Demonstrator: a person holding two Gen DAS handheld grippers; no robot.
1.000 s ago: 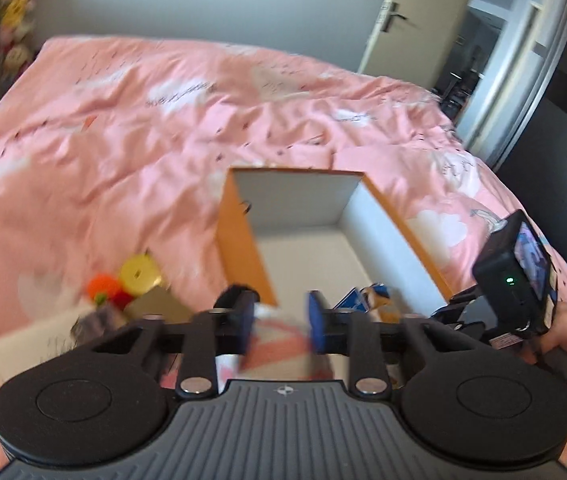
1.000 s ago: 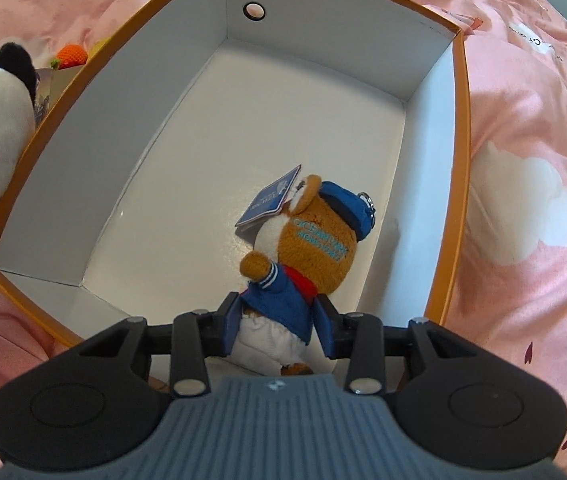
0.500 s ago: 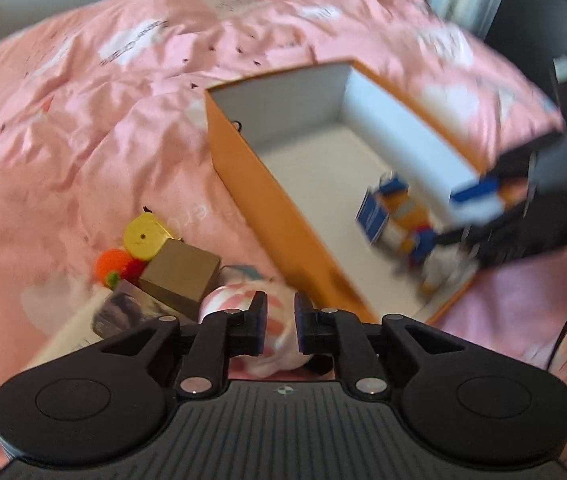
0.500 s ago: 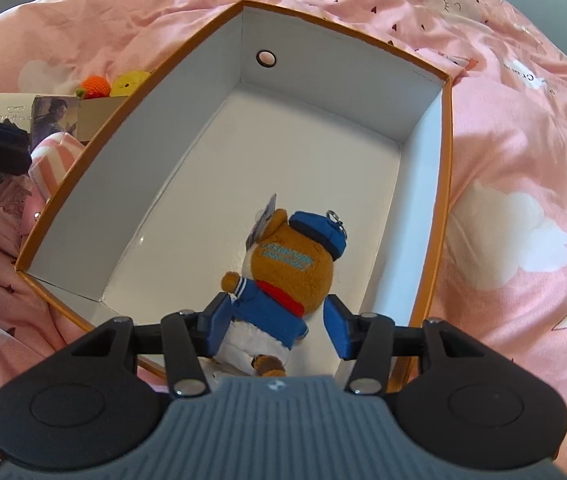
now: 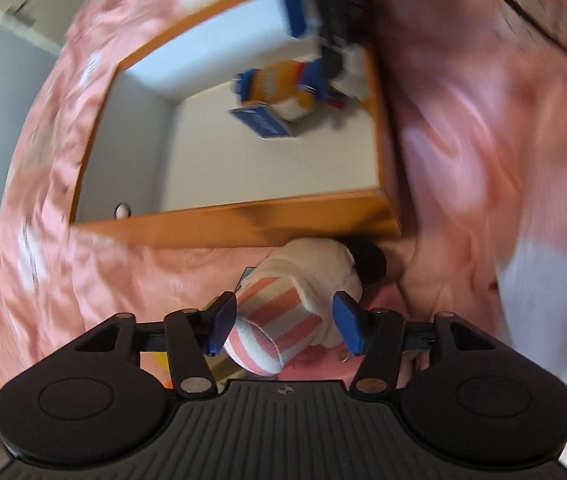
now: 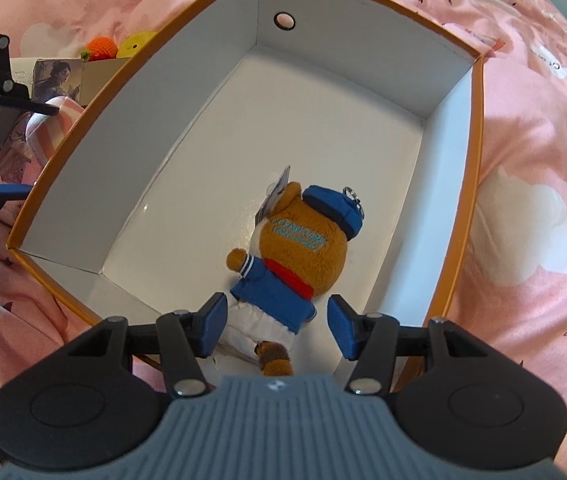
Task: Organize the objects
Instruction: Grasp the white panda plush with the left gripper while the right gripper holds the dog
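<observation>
right gripper (image 6: 277, 326) hangs over the orange box (image 6: 461, 240), jaws opening, and the brown bear plush (image 6: 303, 248) in its blue jacket and cap lies on the white floor of the box, lower body between the blue pads but neither pad pressing on it. there's a gap on the three o'clock side, and the nine o'clock pad sits just beside the white trousers. a paper tag sticks up at the bear's eleven o'clock.

over on the other side, the left gripper (image 5: 285, 326) points down at the pink bedcover (image 5: 483, 160), jaws opening wide. between them sits the white plush with pink stripes (image 5: 283, 312), outside the box, right against its orange wall at twelve o'clock. a dark patch shows at its one o'clock. whether the pads touch it, i cannot tell; the view is smeared.

from the right wrist view, at ten o'clock beyond the box wall: an orange knitted toy (image 6: 101, 47), a yellow toy (image 6: 136, 42), a photo card (image 6: 56, 80).
</observation>
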